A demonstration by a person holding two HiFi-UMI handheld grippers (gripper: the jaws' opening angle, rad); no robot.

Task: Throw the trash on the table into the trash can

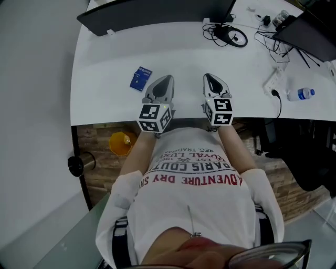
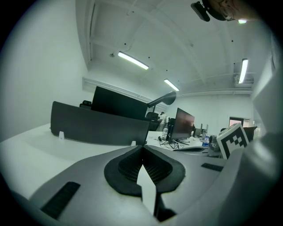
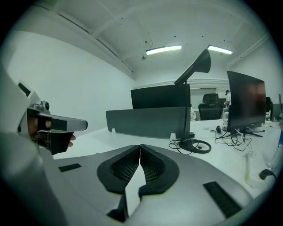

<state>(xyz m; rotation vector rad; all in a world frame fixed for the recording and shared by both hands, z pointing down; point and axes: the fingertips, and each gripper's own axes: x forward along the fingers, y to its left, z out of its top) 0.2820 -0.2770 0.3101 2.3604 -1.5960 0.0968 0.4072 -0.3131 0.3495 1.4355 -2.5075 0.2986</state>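
Note:
A small blue packet (image 1: 140, 79) lies on the white table (image 1: 105, 63), just left of my left gripper (image 1: 164, 79). Both grippers hover side by side over the table's near edge and point away from me. In the left gripper view, the left gripper (image 2: 142, 148) has its jaws meeting at the tips with nothing between them. My right gripper (image 1: 211, 78) is likewise shut and empty, as the right gripper view shows (image 3: 139, 146). An orange trash can (image 1: 121, 143) stands on the floor below the table's near edge, to the left of my body.
A black headset with coiled cables (image 1: 231, 35) lies at the back of the table. A power strip (image 1: 274, 81) and a plastic bottle (image 1: 300, 94) sit at the right edge. Dark screens (image 1: 157, 13) line the far side. A black cylinder (image 1: 79, 164) stands on the floor at left.

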